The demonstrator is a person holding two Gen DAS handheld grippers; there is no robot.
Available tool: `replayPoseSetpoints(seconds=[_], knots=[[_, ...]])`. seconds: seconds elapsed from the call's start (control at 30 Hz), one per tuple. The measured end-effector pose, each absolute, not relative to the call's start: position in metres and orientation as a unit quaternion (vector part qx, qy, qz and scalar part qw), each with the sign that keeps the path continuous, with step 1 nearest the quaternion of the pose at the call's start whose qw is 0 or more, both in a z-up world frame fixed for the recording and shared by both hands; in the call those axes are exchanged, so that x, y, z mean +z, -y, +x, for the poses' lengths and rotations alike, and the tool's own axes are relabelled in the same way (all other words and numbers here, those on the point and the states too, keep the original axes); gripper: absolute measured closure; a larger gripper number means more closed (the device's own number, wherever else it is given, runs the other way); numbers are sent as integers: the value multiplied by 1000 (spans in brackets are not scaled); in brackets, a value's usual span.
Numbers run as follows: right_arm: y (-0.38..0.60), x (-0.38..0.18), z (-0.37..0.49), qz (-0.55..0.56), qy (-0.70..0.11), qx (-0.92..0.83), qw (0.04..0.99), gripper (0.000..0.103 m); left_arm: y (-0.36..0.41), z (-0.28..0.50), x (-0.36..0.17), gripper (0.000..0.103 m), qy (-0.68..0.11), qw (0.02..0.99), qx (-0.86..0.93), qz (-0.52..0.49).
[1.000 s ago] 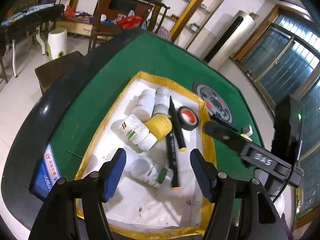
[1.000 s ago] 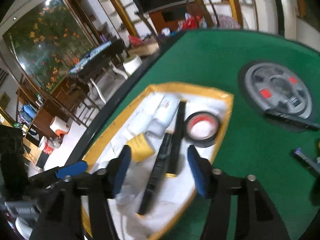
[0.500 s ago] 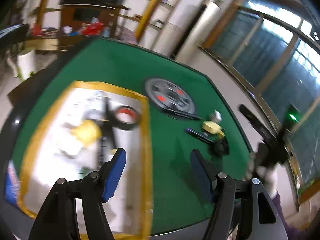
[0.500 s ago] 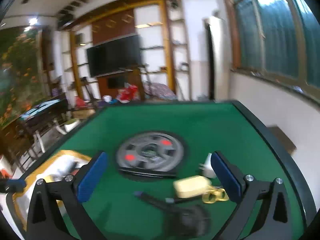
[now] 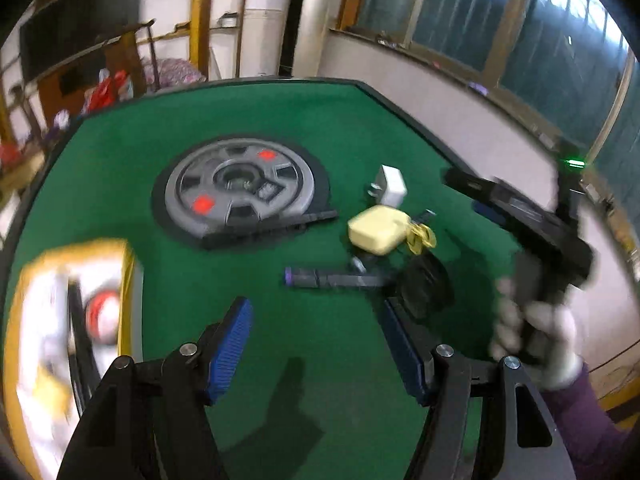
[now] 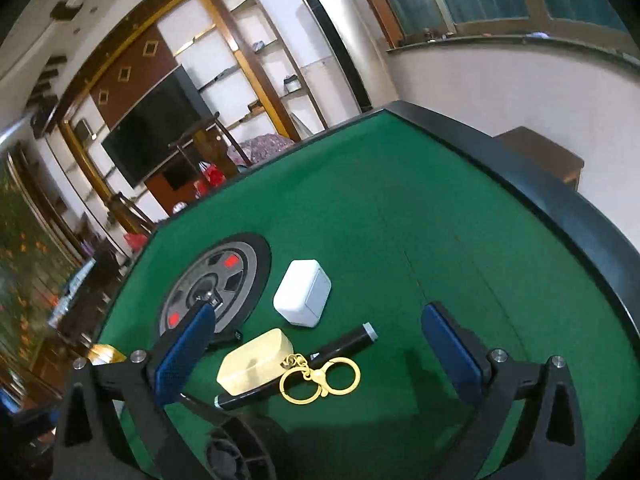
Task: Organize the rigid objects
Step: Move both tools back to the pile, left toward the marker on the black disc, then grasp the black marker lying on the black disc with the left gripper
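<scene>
Our right gripper (image 6: 320, 344) stood wide and empty, so closing carelessly could catch the keyring (image 6: 320, 376) with the case (image 6: 256, 362).

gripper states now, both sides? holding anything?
Left gripper: open, nothing between the pads, over bare green felt.
Right gripper: jaws just opened wide, empty; yellow case and gold keyring lie between the fingers, untouched.

The tray (image 5: 130, 280) at the left edge is blurred, its contents unreadable.
</scene>
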State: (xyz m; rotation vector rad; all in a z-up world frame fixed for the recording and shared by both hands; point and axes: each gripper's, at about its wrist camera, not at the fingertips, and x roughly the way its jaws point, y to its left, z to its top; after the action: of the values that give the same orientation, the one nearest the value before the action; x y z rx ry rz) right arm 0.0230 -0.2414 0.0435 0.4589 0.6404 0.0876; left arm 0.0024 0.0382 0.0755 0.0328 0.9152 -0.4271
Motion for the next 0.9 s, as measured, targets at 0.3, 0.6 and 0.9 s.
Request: replayPoseSetpoints(seconds=[0.3, 0.6, 0.9], knots=[[244, 40, 26, 245, -318, 54, 914, 0, -6, 87, 36, 33, -444, 864, -184, 150], [244, 34, 29, 242, -327, 48, 912, 0, 13, 107, 11, 45, -465, 847, -173, 191], [242, 27, 37, 245, -342, 50, 906, 0, 3, 64, 15, 89, -499, 828, -206, 155]])
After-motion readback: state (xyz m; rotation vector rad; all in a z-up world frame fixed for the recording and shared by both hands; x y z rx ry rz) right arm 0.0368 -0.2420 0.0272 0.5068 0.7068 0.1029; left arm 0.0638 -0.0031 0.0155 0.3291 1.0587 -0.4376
